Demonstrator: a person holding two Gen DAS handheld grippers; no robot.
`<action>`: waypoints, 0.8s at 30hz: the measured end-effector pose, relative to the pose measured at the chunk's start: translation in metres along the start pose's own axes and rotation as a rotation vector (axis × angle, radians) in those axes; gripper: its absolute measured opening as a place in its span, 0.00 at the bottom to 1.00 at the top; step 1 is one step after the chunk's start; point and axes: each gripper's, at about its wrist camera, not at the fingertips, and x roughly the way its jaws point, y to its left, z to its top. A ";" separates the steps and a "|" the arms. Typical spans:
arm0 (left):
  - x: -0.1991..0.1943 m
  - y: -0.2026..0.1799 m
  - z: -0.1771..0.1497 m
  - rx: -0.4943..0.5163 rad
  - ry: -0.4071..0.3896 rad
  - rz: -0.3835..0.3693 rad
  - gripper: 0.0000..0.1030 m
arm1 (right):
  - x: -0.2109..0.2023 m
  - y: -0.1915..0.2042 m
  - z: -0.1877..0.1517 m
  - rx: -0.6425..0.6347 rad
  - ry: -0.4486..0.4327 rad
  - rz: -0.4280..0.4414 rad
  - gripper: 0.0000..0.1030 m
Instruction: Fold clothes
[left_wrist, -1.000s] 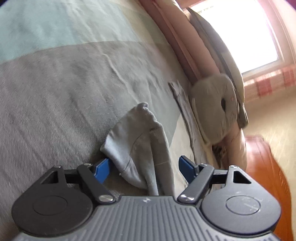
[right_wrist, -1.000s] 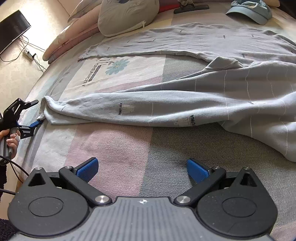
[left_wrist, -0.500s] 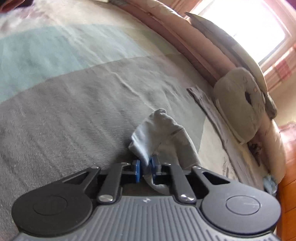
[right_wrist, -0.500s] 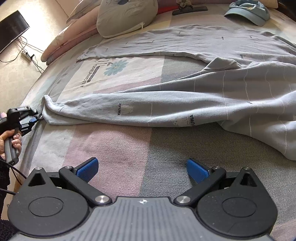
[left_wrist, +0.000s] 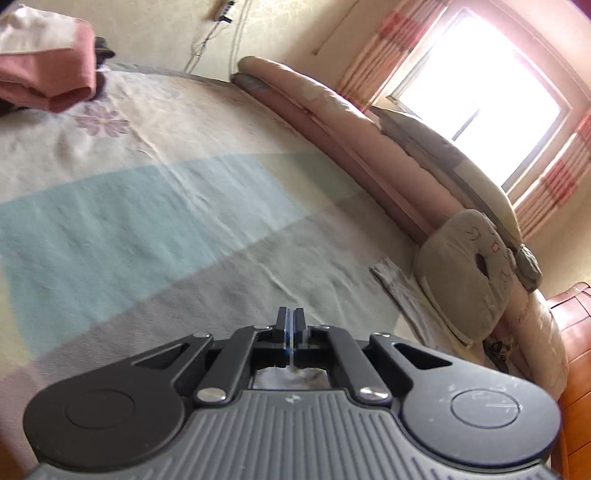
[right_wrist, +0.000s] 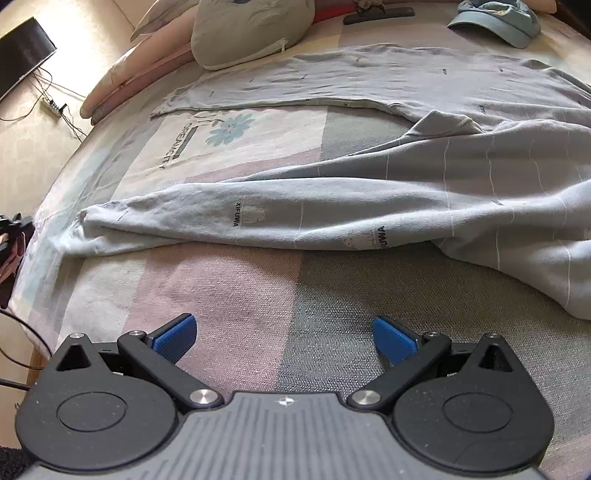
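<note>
The left gripper (left_wrist: 290, 325) has just been closing and its jaws now stand pressed together. Only a thin pale sliver shows between the blue pads, and a scrap of grey cloth (left_wrist: 291, 376) shows just behind them, so it seems to pinch the sleeve's end, though the grip itself is mostly hidden. In the right wrist view this gripper sits at the far left edge, off the side of the bed (right_wrist: 229, 295), with a hand (right_wrist: 9, 251) on its handle, near the cuff (right_wrist: 92, 225). That edge is blurred, so whether cloth runs from the cuff to the jaws cannot be told there. The right gripper (right_wrist: 282, 338) hangs over bare bedcover, jaws wide, nothing between them. The grey shirt (right_wrist: 480, 177) lies spread across the bed, its body bunched to the right. Its near sleeve (right_wrist: 258, 218) stretches leftward in loose folds and ends at the cuff. Its other sleeve (right_wrist: 295, 85) lies flat farther back. Beyond that are a pillow (right_wrist: 251, 29) at far left and a blue cap (right_wrist: 495, 18) at far right.
</note>
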 end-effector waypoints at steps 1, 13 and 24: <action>0.000 0.003 0.000 -0.007 0.010 0.002 0.00 | 0.001 0.001 0.001 -0.004 0.002 -0.005 1.00; 0.033 0.018 -0.061 -0.164 0.274 -0.051 0.35 | 0.003 0.007 0.000 -0.032 0.006 -0.049 1.00; 0.067 0.028 -0.079 -0.248 0.147 -0.144 0.40 | 0.007 0.011 0.002 -0.038 -0.002 -0.083 1.00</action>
